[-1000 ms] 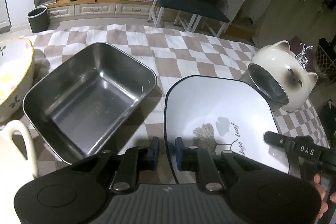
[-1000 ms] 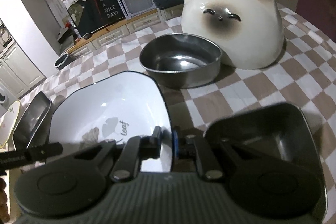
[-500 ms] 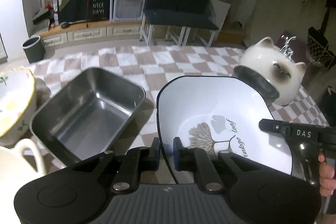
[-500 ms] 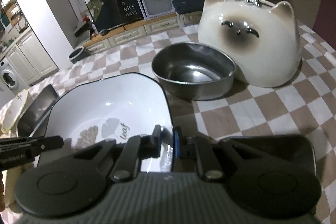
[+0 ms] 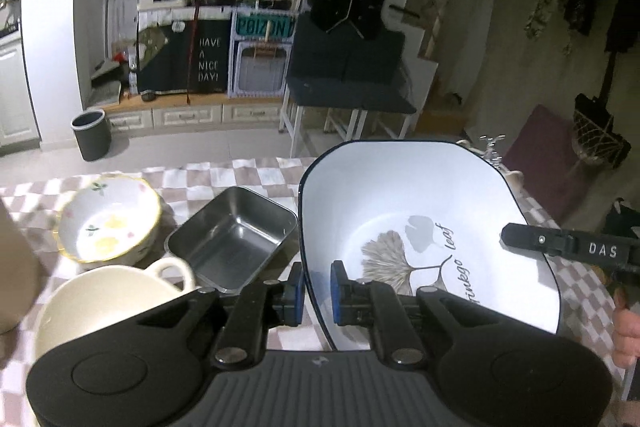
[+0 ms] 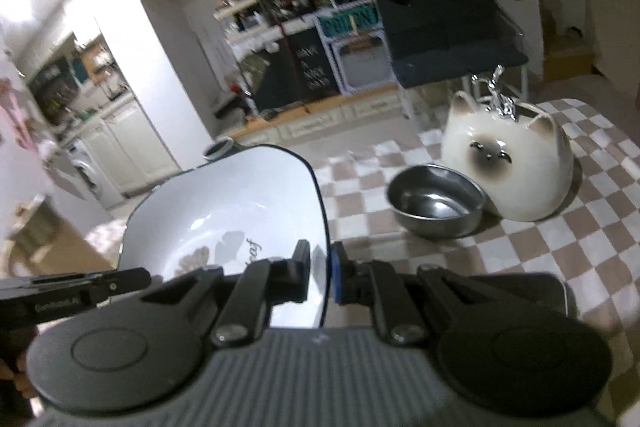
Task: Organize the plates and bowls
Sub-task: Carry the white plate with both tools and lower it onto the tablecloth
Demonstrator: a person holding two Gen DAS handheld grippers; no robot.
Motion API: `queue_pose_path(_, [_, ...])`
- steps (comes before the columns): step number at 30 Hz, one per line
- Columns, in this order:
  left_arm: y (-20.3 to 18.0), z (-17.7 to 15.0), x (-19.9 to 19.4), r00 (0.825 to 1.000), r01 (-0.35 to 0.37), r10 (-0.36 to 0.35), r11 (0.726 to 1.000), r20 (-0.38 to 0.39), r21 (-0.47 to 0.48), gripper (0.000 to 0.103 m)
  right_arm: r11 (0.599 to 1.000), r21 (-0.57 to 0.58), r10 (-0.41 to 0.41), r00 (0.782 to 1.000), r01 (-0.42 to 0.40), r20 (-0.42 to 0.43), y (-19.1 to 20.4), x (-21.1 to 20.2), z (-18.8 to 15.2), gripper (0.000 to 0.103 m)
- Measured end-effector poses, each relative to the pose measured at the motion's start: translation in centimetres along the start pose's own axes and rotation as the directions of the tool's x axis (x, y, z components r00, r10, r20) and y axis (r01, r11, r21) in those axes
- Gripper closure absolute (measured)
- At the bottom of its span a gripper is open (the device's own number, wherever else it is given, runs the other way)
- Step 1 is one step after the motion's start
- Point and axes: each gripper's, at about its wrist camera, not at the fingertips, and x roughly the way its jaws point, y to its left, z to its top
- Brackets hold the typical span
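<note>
Both tools grip one white plate (image 5: 420, 211), a squarish dish with a dark rim and a leaf drawing. The left tool (image 5: 317, 287) has its jaws narrow, pinched on the plate's near-left rim, one blue pad outside the rim and one inside. The right tool (image 6: 320, 277) is likewise narrow, clamped on the plate (image 6: 224, 211) at its right rim. In the left view the right tool (image 5: 568, 247) shows as a black bar reaching over the plate's right edge, with part of a hand (image 5: 626, 331) below it. In the right view the left tool (image 6: 76, 287) shows the same way at the plate's left side.

The plate is held up off the counter (image 5: 248, 175), which is covered by a brown and white checked cloth, and it tilts with its far edge raised.

Left of the plate, on the counter, lies a rectangular steel tray (image 5: 232, 243). Further left of the plate stands a flowered bowl (image 5: 108, 223) with a yellow rim, and nearer the camera a cream cup (image 5: 108, 303) with a handle.

Right of the plate sits a round steel bowl (image 6: 436, 205), touching or just beside a cream cat-shaped pot (image 6: 508, 167). A dark tray (image 6: 520, 291) lies just beyond the right tool's body.
</note>
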Motion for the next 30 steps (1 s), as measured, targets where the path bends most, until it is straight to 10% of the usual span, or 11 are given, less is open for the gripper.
queue_pose_path(12, [-1.0, -6.5, -7.9, 0.999, -0.002, 0.002, 1.0, -0.034, 0.003, 0.089, 0.995, 0.061, 0.085, 0.995, -0.082, -0.059, 1.4, -5.8, -3.4, 0.089])
queue_pose_path(30, [-0.4, -11.9, -2.2, 0.973, 0.039, -0.057, 0.996, -0.223, -0.086, 0.085, 0.997, -0.007, -0.078, 0.969, 0.078, -0.236, 1.0, -6.1, -8.1, 0.093])
